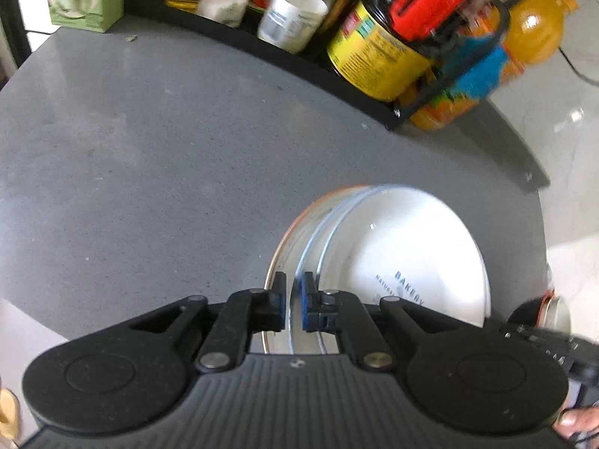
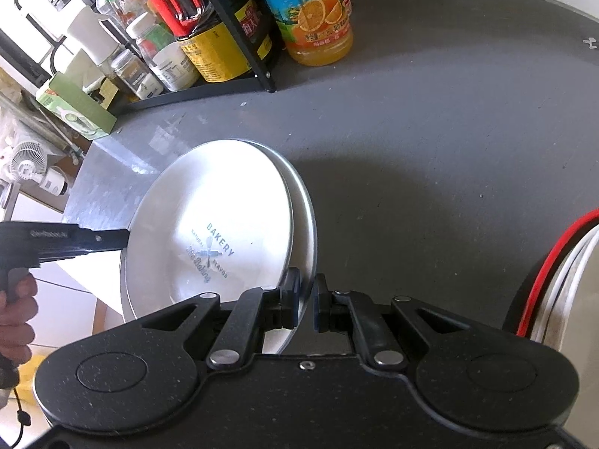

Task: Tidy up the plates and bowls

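A: The right wrist view shows the left gripper (image 2: 123, 241) from the side, reaching the far rim of the plates (image 2: 209, 220); its own view hides this.

B: And both pinch?

A: Yes. The left gripper pinches the rim, and the right gripper (image 2: 307, 301) pinches the rim too. I count two stacked plates, above the grey counter (image 1: 149, 149).

B: Around?

A: A black rack (image 2: 239, 82) with bottles, one orange juice bottle (image 2: 318, 11) beside it.

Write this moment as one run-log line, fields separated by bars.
left claw: shut on plates | right claw: shut on plates | plates: two stacked, tilted over grey counter
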Demonstrator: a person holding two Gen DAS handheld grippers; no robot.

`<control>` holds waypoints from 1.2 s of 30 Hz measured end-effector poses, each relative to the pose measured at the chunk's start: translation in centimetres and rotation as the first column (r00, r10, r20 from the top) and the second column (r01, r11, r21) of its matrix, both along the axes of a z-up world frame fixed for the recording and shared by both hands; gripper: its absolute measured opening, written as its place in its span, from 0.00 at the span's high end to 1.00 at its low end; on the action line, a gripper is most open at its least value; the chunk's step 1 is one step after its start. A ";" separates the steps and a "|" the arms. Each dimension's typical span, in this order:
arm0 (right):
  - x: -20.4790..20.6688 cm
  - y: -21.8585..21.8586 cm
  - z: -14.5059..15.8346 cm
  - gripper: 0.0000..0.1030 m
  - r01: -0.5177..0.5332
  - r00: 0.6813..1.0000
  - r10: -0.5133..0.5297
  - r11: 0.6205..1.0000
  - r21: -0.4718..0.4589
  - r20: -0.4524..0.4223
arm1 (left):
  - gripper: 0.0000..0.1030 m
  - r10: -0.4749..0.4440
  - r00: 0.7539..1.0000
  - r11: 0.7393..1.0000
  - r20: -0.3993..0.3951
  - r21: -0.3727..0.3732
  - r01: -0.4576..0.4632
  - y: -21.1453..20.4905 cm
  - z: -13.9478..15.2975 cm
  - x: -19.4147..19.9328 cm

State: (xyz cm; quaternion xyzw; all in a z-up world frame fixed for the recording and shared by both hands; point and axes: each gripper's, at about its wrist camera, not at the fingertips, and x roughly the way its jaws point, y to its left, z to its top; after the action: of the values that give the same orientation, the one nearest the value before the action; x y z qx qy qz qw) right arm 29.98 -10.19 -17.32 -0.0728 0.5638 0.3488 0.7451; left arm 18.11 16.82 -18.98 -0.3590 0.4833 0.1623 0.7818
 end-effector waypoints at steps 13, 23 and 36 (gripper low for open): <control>-0.1 0.9 -0.7 0.93 -0.020 1.000 0.020 1.000 -0.013 0.013 | 0.96 0.028 0.999 0.999 -0.038 0.035 -0.027 0.5 1.3 -0.8; 0.3 1.1 -1.2 0.77 0.018 1.000 -0.017 0.999 -0.042 0.008 | 0.94 0.050 0.998 0.998 -0.035 0.036 -0.049 0.8 1.5 -1.0; 0.4 0.7 -1.1 0.55 0.101 0.994 -0.101 0.995 -0.002 -0.046 | 0.54 -0.014 1.000 0.998 -0.018 0.053 0.015 -0.1 1.2 0.6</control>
State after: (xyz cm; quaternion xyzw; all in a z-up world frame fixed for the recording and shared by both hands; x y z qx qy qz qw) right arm 30.39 -9.52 -18.41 -0.0360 0.5836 0.3122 0.7487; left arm 18.67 16.72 -17.79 -0.3331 0.4882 0.1727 0.7880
